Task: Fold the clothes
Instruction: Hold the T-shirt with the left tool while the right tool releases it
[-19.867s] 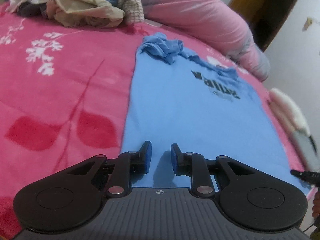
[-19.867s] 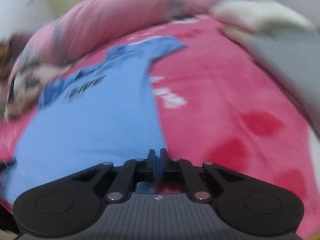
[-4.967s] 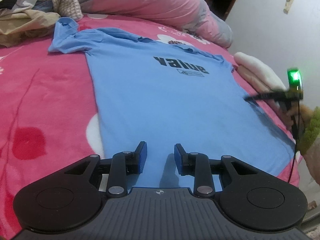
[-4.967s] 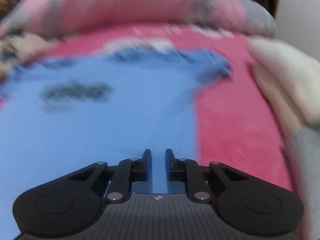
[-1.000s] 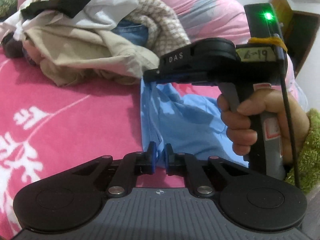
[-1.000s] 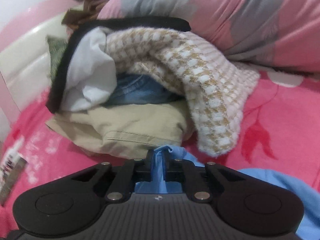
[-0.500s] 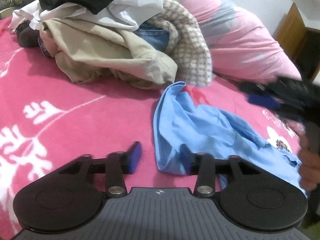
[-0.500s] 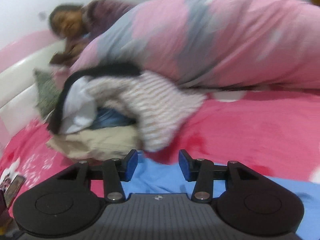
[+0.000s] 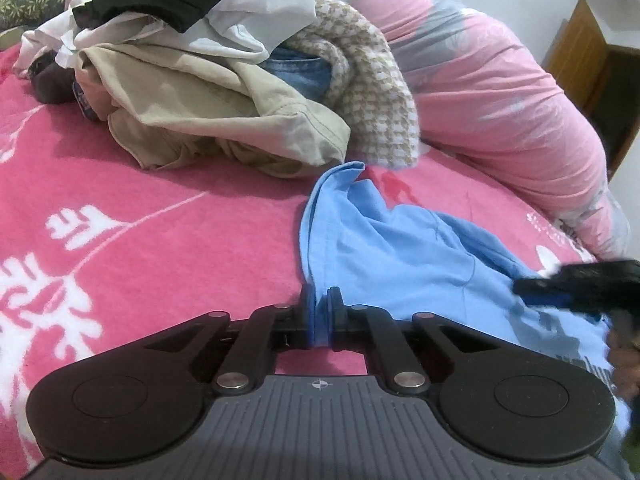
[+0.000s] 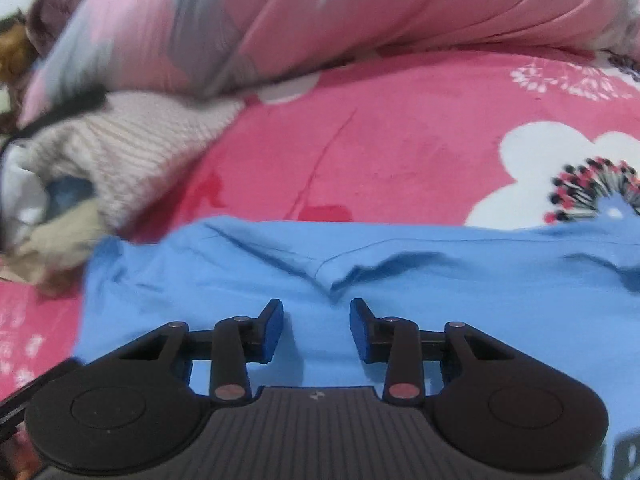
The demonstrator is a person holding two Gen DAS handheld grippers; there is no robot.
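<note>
Two grippers work a blue shirt (image 9: 400, 248) at lower centre. The left gripper (image 9: 321, 312) pinches its sleeve edge; the right gripper (image 10: 316, 328), blurred at the left view's right edge, hovers spread above the shirt.

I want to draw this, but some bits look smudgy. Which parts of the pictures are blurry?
Left wrist view: mostly sharp; the left gripper pinching the blue shirt is crisp, and only the right gripper at the edge is smeared. Right wrist view: the clothes pile and quilt are streaky and soft, while the shirt and open fingers are clearer.
</note>
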